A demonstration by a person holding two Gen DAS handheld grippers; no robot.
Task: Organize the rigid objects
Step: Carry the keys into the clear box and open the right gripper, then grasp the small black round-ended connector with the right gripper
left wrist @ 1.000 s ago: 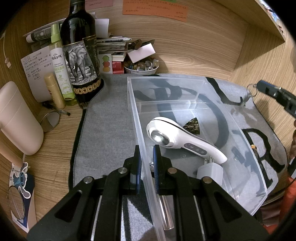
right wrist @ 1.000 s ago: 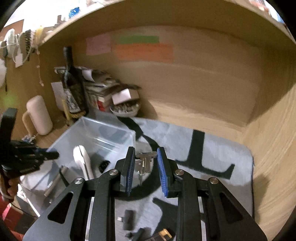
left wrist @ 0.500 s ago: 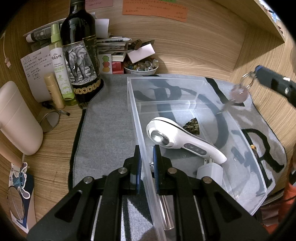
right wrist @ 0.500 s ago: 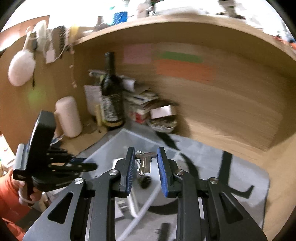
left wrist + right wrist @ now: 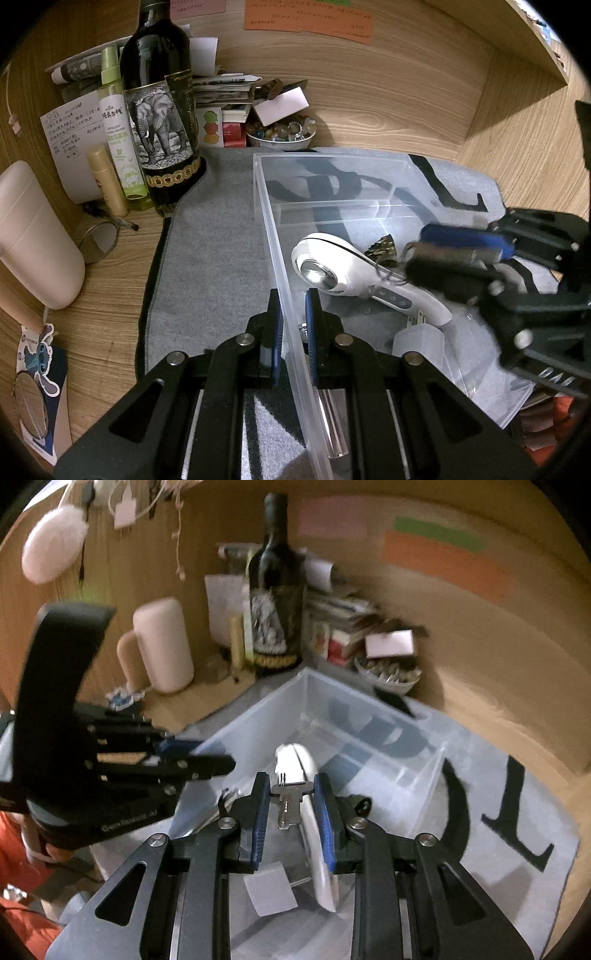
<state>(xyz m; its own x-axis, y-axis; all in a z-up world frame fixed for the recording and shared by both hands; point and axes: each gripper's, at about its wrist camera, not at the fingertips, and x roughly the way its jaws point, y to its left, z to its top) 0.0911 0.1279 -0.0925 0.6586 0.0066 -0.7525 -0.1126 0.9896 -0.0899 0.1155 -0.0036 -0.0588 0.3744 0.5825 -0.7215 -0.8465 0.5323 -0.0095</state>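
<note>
A clear plastic bin stands on a grey mat. My left gripper is shut on the bin's near left wall. Inside lie a white handheld device, a white plug adapter, a dark hair clip and a metal cylinder. My right gripper is shut on a silver key and holds it above the bin, over the white device. In the left wrist view the right gripper reaches in from the right.
A wine bottle, a green spray bottle, a beige jug, a small mirror, stacked papers and a bowl of small items crowd the back left. Wooden walls enclose the back and right.
My right gripper has carried the key leftward from over the mat to above the bin's middle. My left gripper has kept its hold on the bin wall.
</note>
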